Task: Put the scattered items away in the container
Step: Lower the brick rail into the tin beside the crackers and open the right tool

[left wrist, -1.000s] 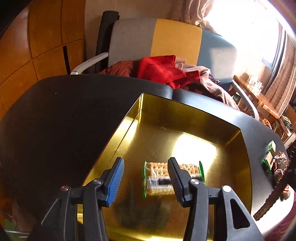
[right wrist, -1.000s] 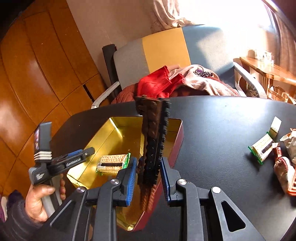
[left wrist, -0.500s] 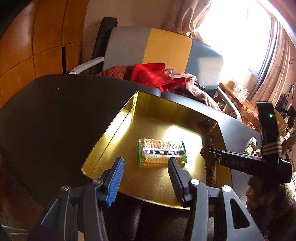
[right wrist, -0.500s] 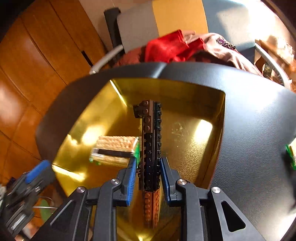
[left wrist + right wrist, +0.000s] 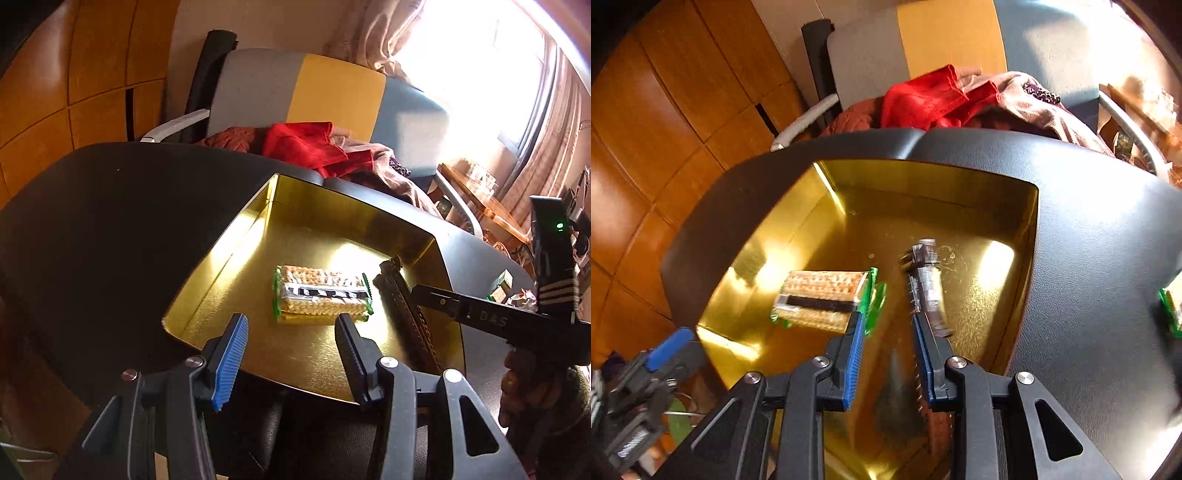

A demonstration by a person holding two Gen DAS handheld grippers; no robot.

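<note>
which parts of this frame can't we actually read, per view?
- Right wrist view: dark bar motion-blurred; its lower end is hidden behind the right gripper, so contact is unclear.
- Right wrist view: green-edged packet cut off by the right edge, blurred.
- Left wrist view: items past the gold tin hidden by the right gripper's body, too small.

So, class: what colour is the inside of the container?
Shiny gold container, clearest in the left wrist view.

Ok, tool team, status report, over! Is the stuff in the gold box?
Left tool and right tool open at the gold tin. Cracker packet, brick strip inside. One green packet out on the table; nothing blocking.
</note>
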